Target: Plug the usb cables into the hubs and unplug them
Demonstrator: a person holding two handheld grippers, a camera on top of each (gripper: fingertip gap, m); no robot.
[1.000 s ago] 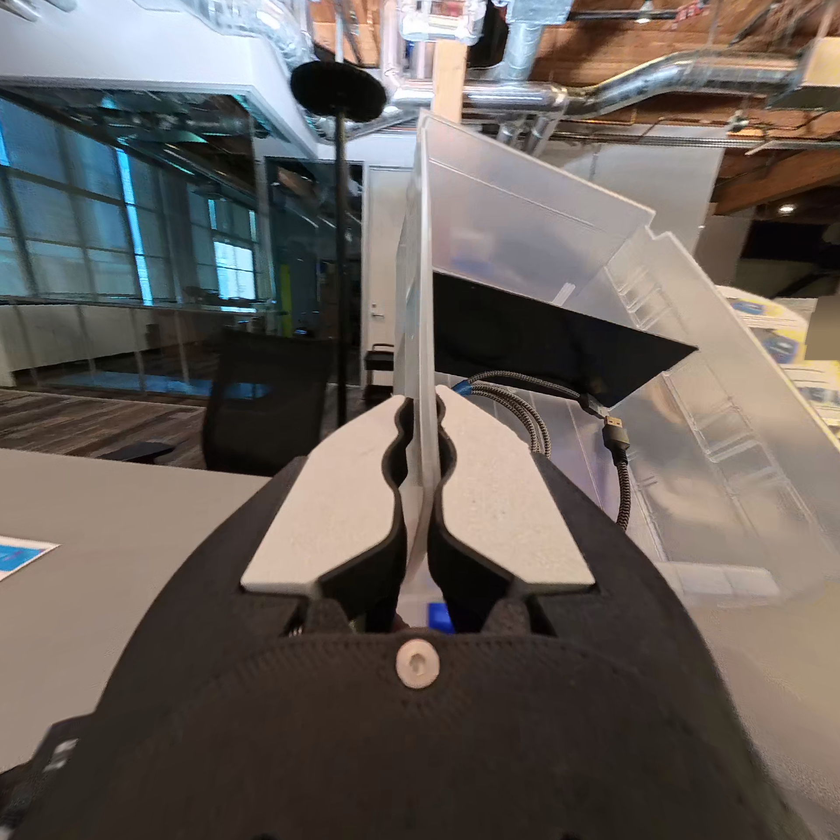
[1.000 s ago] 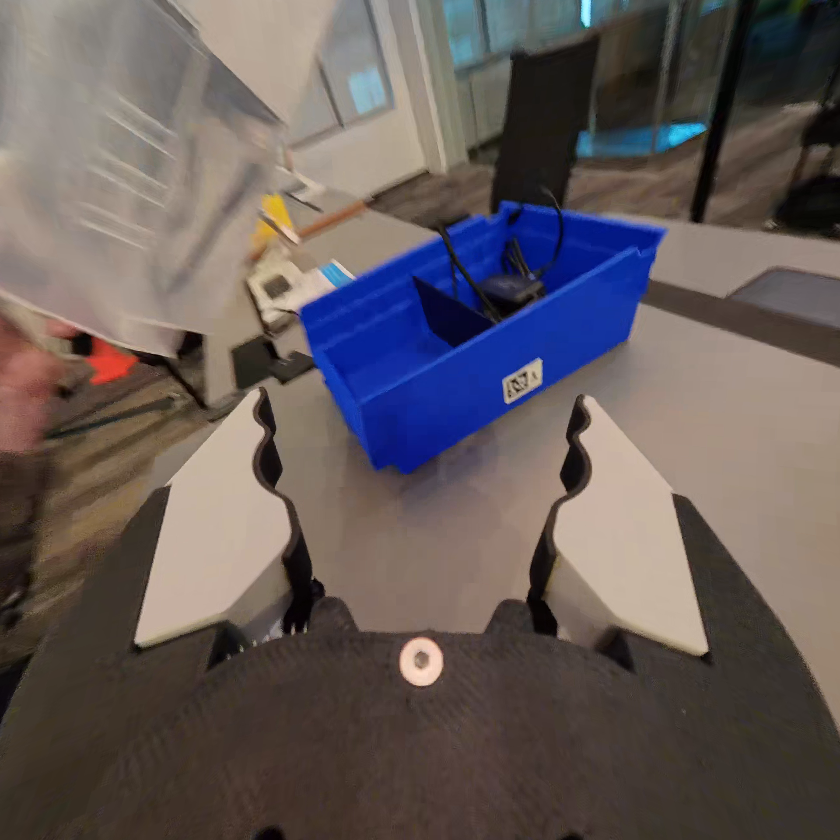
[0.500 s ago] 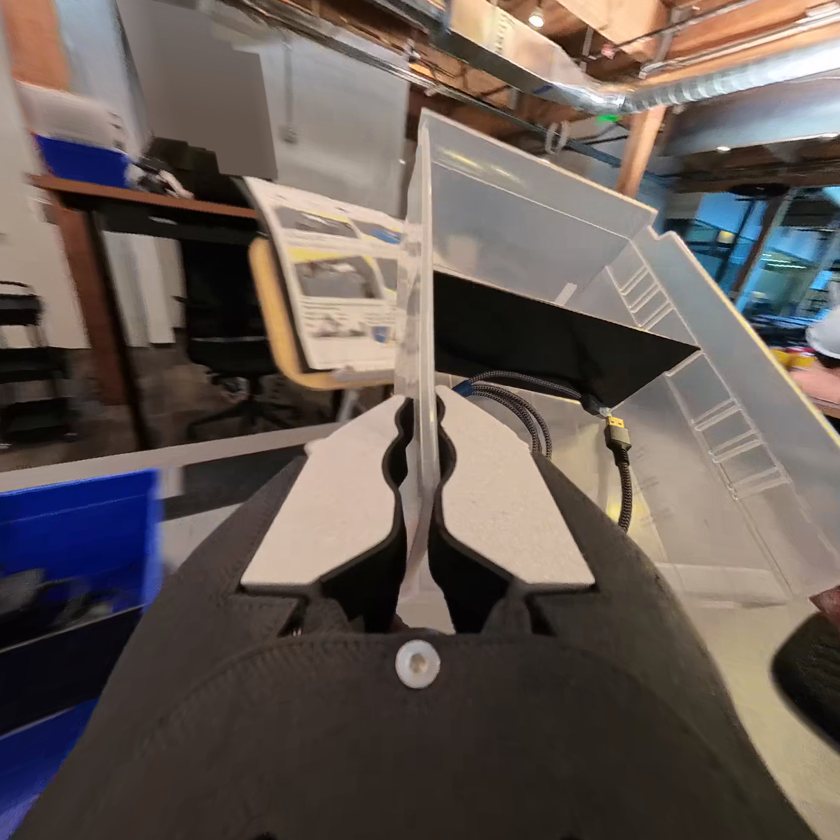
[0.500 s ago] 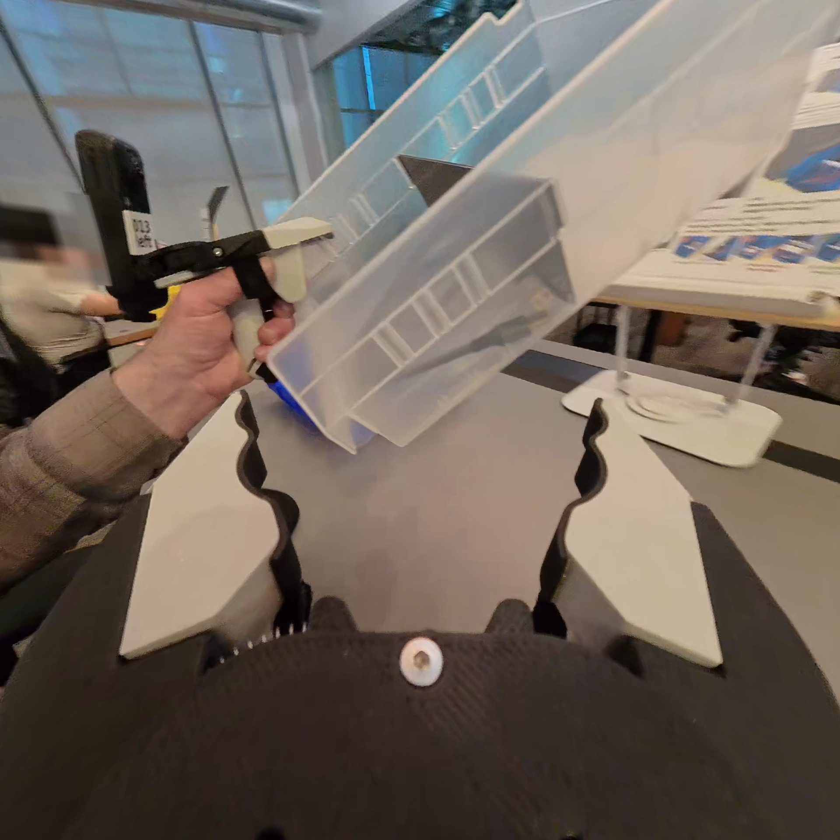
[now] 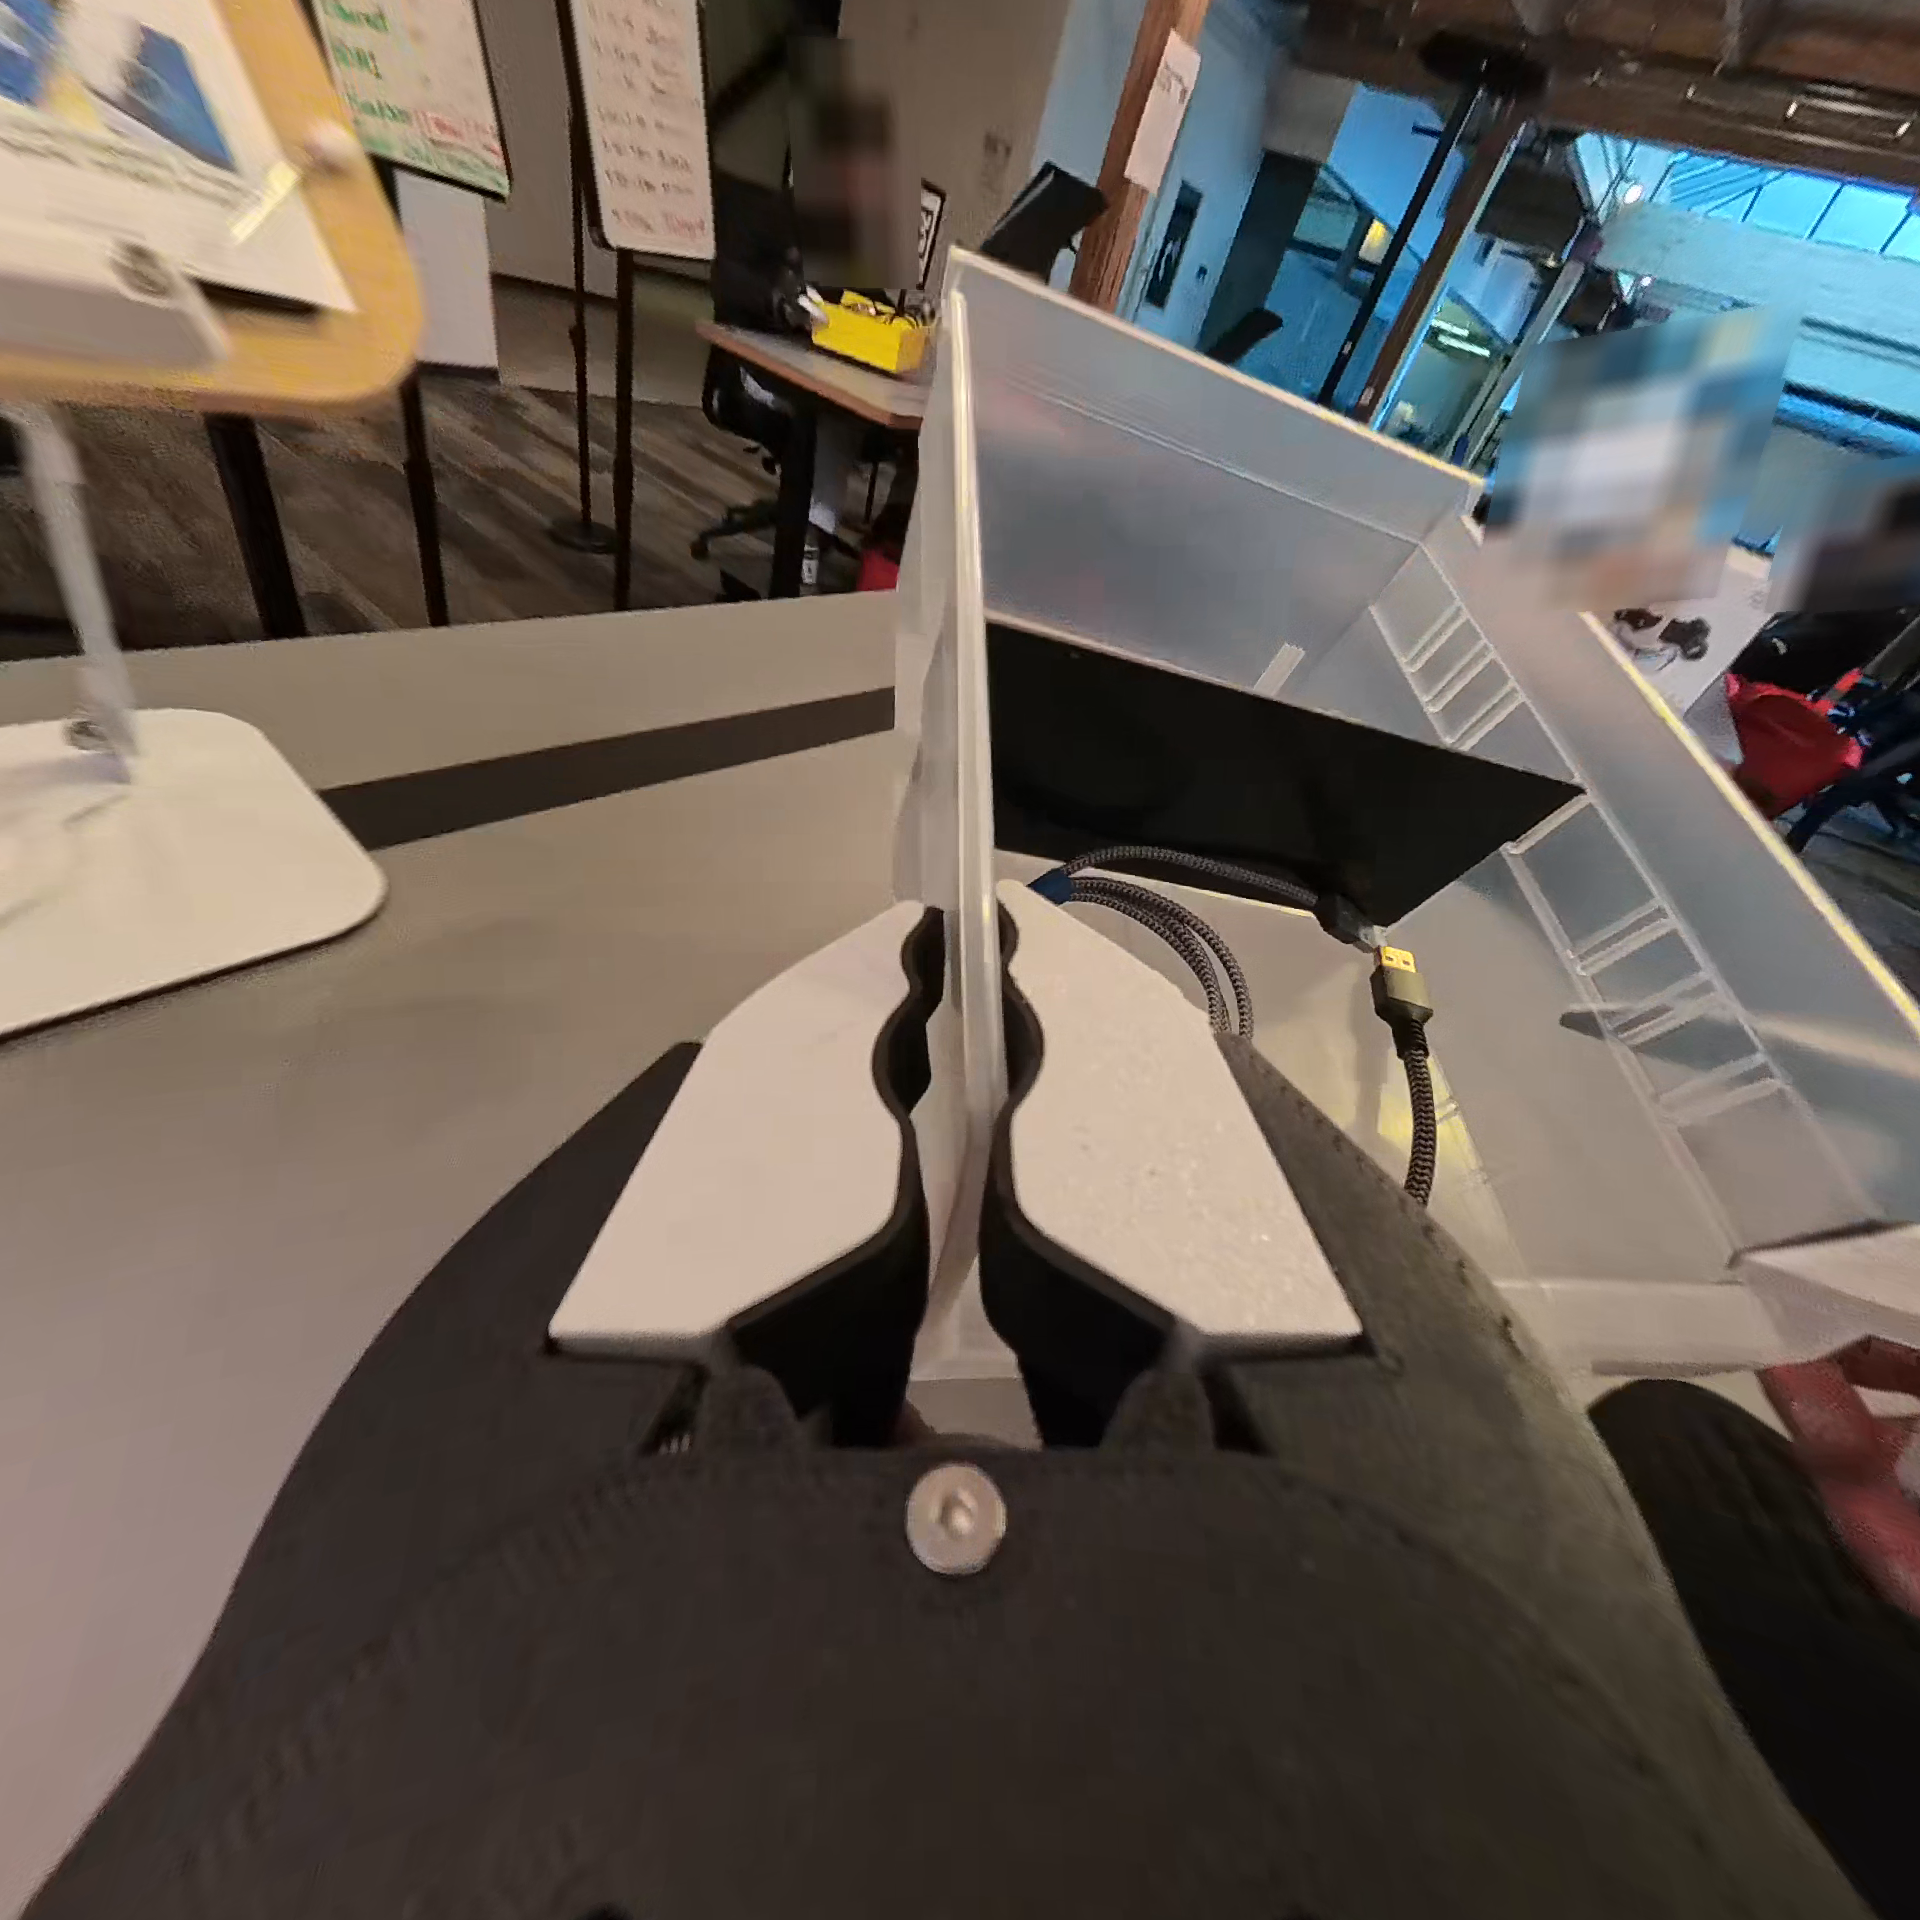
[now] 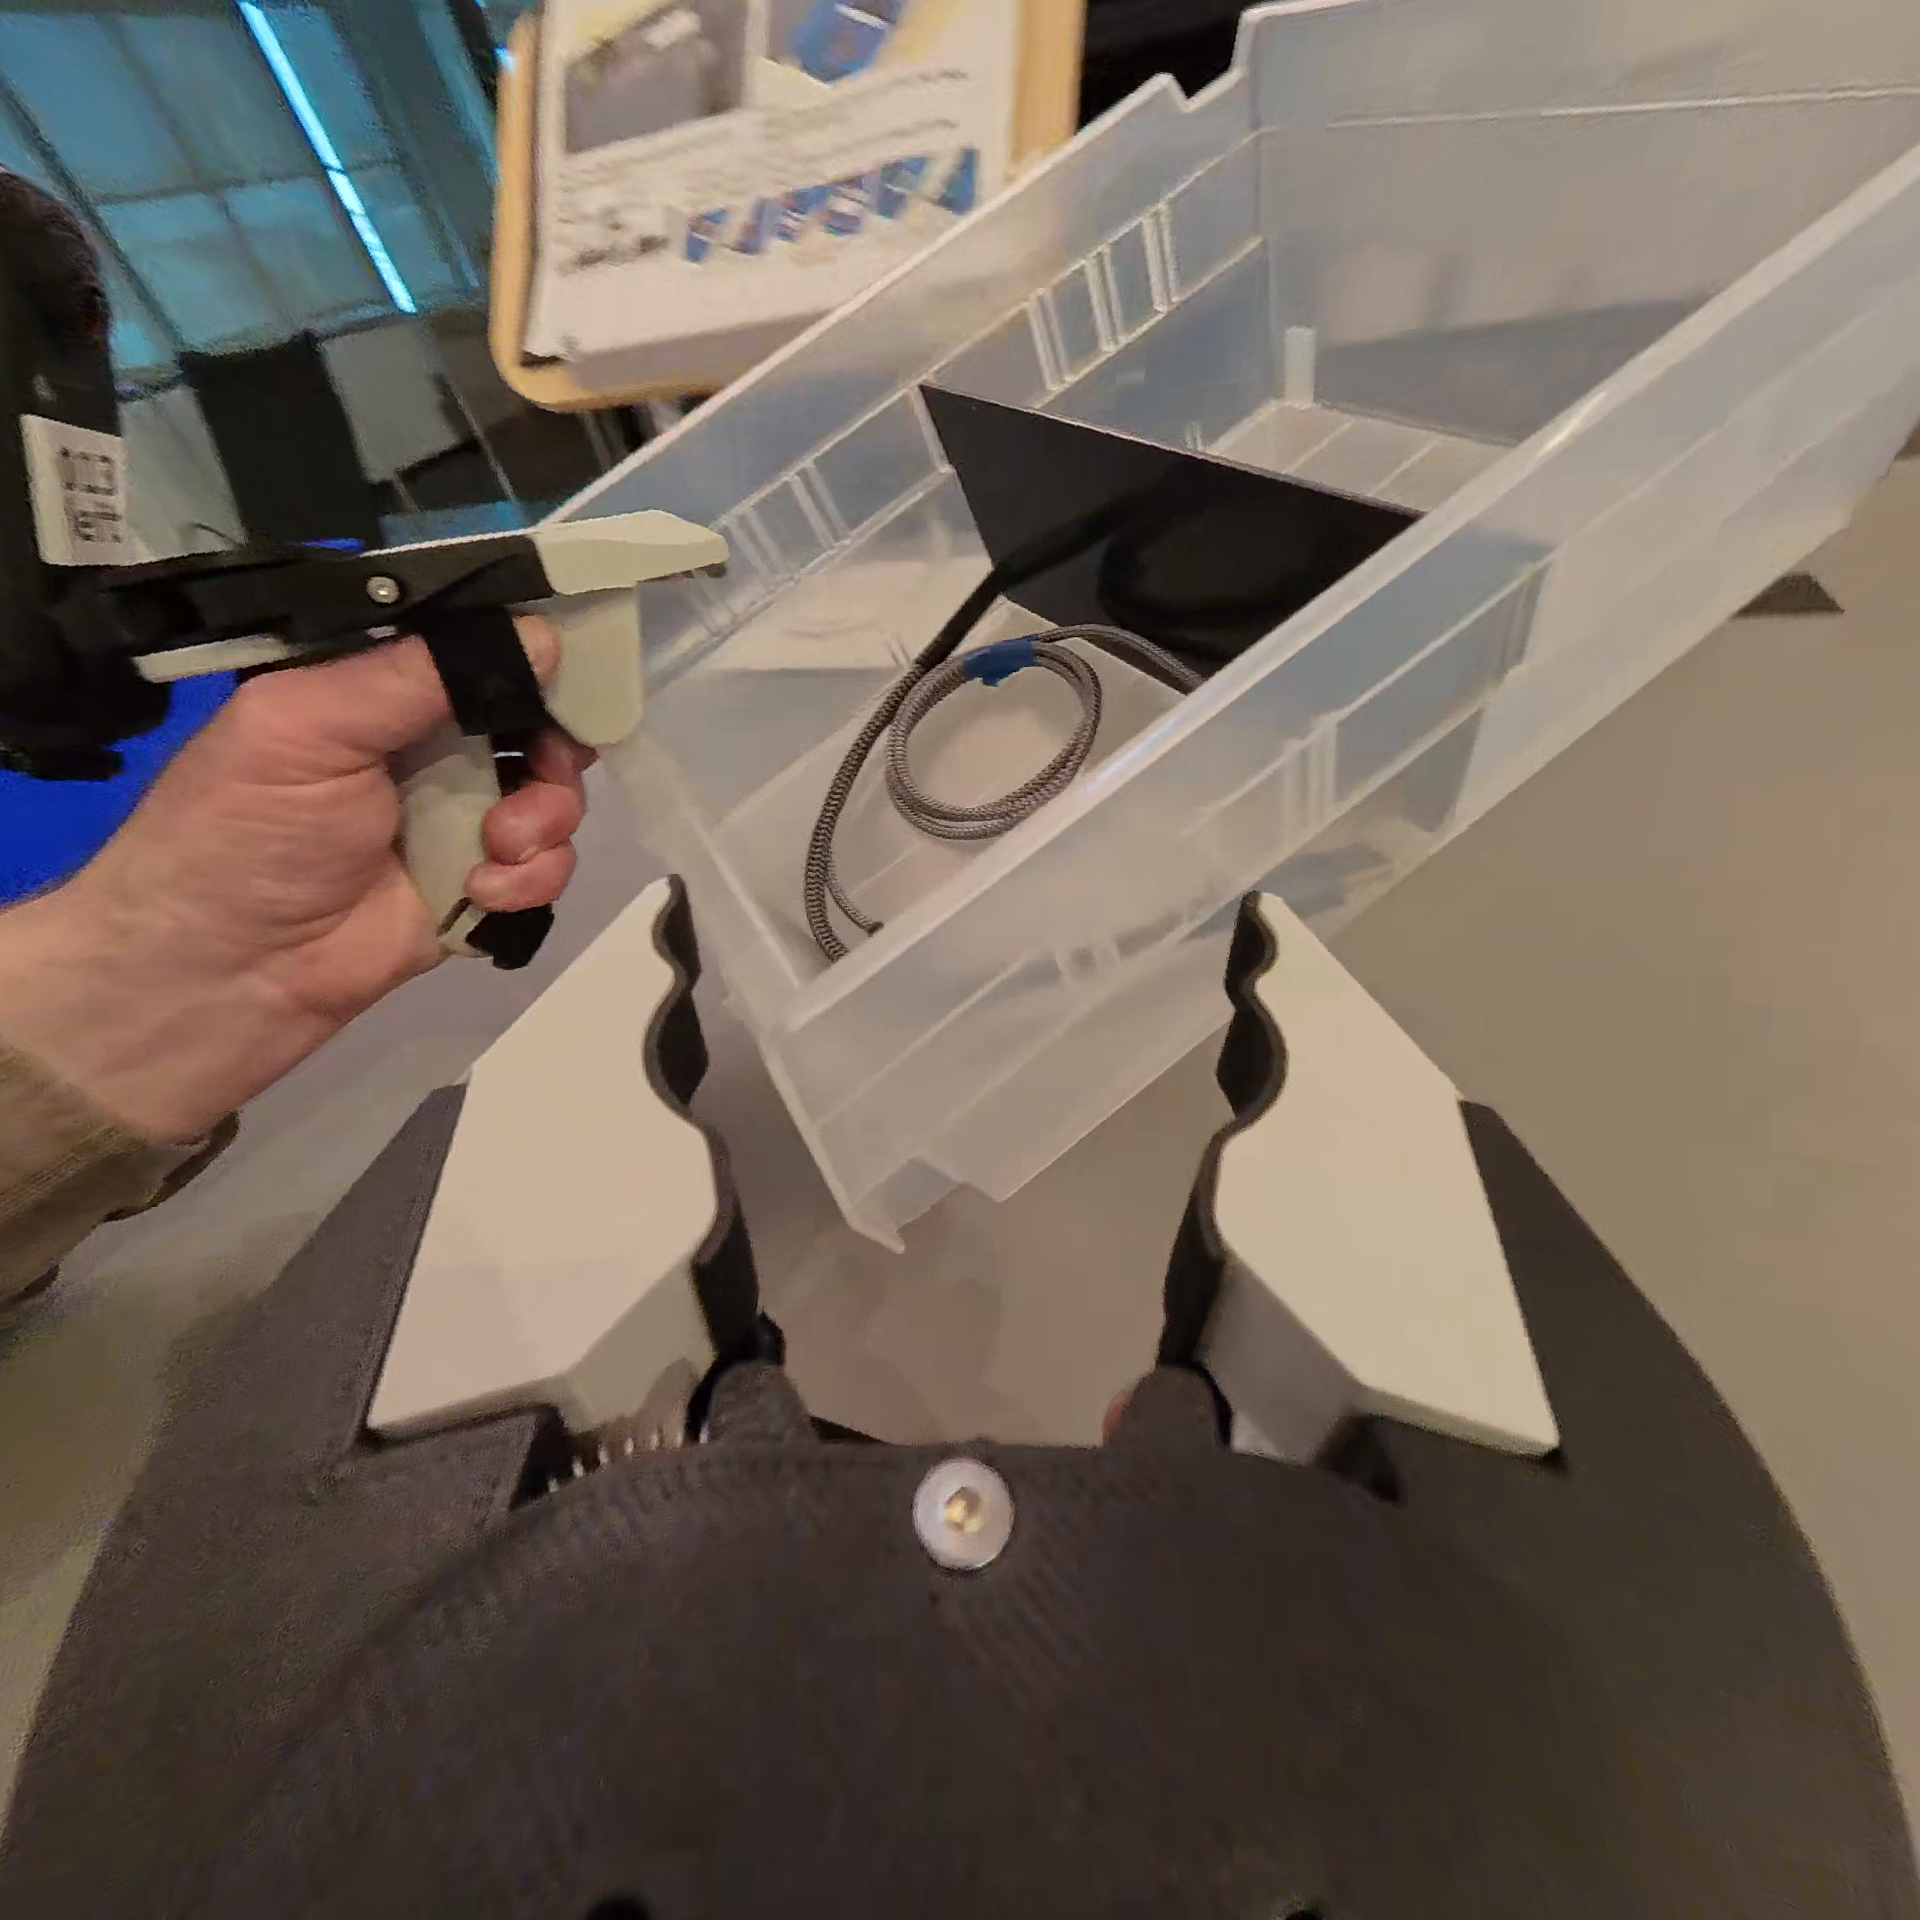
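Observation:
My left gripper (image 5: 961,914) is shut on the side wall of a clear plastic bin (image 5: 1195,499) and holds it tilted above the grey table (image 5: 416,1039). Inside the bin lie a coiled grey braided USB cable (image 5: 1205,935) with a gold plug (image 5: 1403,987) and a black divider (image 5: 1195,769). In the right wrist view the bin (image 6: 1143,914) hangs with its lower corner between the fingers of my open right gripper (image 6: 961,904). The cable (image 6: 997,748) and the divider (image 6: 1143,499) show inside. The left gripper (image 6: 665,551), held by a hand (image 6: 260,852), clamps the bin's left wall.
A white stand base (image 5: 156,852) sits on the table at the left, with a poster board (image 6: 769,177) above it. A blue bin (image 6: 62,790) shows at the far left edge. A dark strip (image 5: 623,758) crosses the table. Across from one pair of fingers to the other is roughly 15 centimetres.
The left gripper has swung round with the clear bin and brought it lower over the table. The right gripper, still open, has come up to the bin so its corner sits between the fingers.

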